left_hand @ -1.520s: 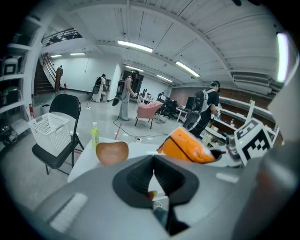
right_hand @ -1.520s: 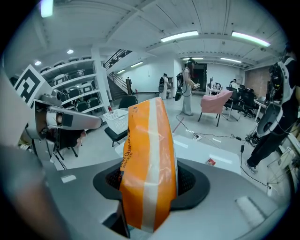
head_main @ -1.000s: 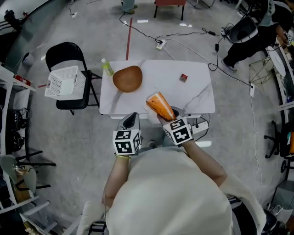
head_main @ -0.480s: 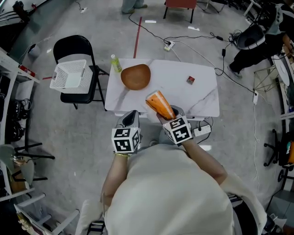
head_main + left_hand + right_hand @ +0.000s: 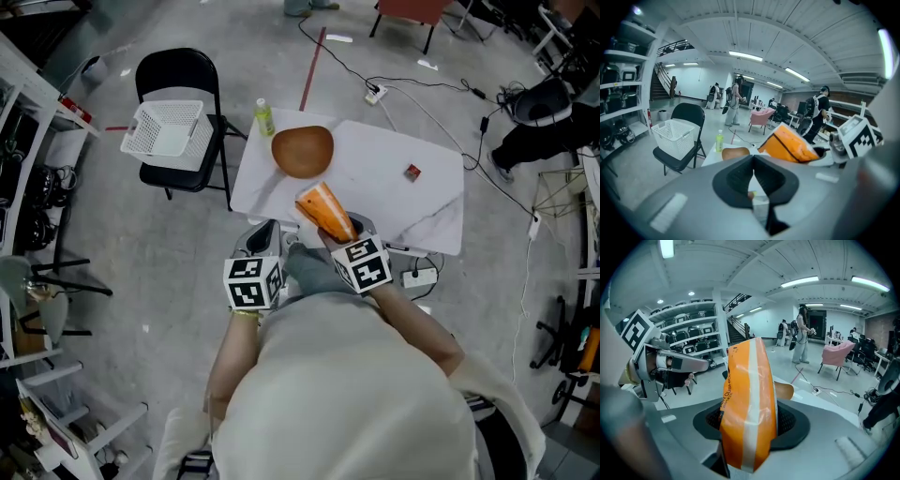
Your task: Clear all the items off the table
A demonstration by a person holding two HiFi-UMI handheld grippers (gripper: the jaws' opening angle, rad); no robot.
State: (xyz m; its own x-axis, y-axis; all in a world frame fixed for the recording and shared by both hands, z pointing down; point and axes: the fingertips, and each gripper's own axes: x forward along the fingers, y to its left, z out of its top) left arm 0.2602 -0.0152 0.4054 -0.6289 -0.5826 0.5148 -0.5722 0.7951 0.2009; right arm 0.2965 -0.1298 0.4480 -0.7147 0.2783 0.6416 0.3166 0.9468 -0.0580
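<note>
Orange foil, with one white stripe along it, is the material of the snack bag (image 5: 323, 211) that the right gripper (image 5: 339, 234) holds. In the right gripper view, both pads press on the lower part of the bag (image 5: 747, 404), and the bag stands up between them and leans a little. From the head view, the bag is in the air over the near edge of the white marble-pattern table (image 5: 375, 192), about at the middle of this edge.

The left gripper (image 5: 265, 232) is just in front of the near edge, closer to the near left corner. Its jaws are fully together and nothing is between them, as the left gripper view shows (image 5: 753, 176).

Three things lie on the table. A brown wooden bowl (image 5: 302, 152) sits by the far edge, near the far left corner. A small yellow-green plastic bottle (image 5: 264, 119) stands upright at the far left corner itself, just beside the bowl. A small dark red box (image 5: 412, 172) lies alone near the right edge, well apart from the bowl.

To the left of the table stands a black folding chair (image 5: 178, 70), and a white plastic mesh basket (image 5: 169, 129) rests on its seat. A white power strip (image 5: 419, 277) lies on the grey floor, below the near right corner.
</note>
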